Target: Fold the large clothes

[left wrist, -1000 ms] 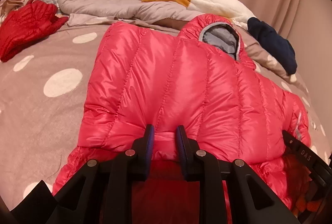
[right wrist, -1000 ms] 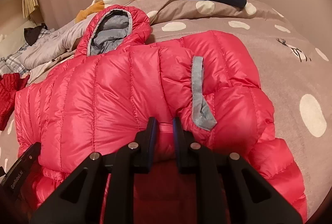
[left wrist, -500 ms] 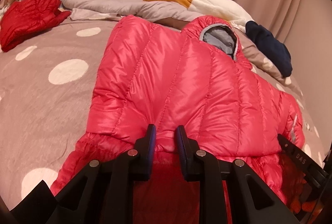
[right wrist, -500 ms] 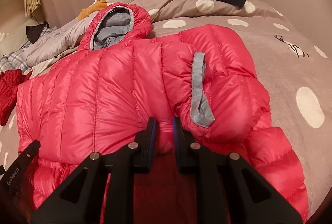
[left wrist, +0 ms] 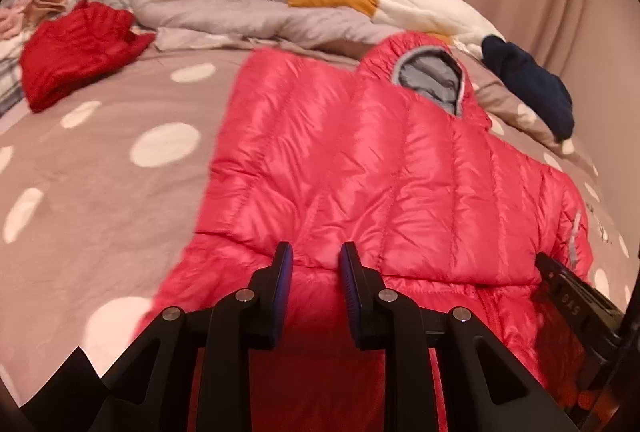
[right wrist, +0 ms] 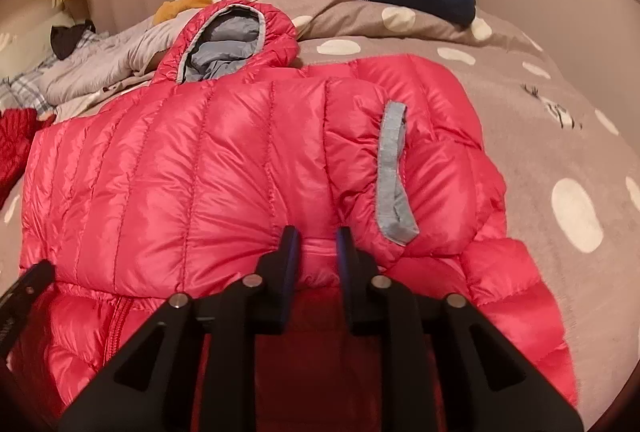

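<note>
Two grippers are pinching the near fold of one pink puffer jacket on a dotted bedspread.

Left wrist view: the left gripper (left wrist: 315, 266) is clamping a ridge of the pink puffer jacket (left wrist: 380, 176), its fingers narrowly parted around the fabric; the jacket is lying on the dotted bedspread (left wrist: 100, 168) with its long axis running away from the camera and its hood (left wrist: 430, 78) pointing at the far curtains. Only this view is showing the whole red garment (left wrist: 76, 48), lying well left of the jacket, and one dark navy garment (left wrist: 528, 84) beyond the hood on the right.
Right wrist view: the right gripper (right wrist: 317, 248) is nipping the same fold, fingers close together on it. Only here is the one grey strap (right wrist: 392, 172) showing fully, lying on the folded sleeve just right of the gripper.
</note>
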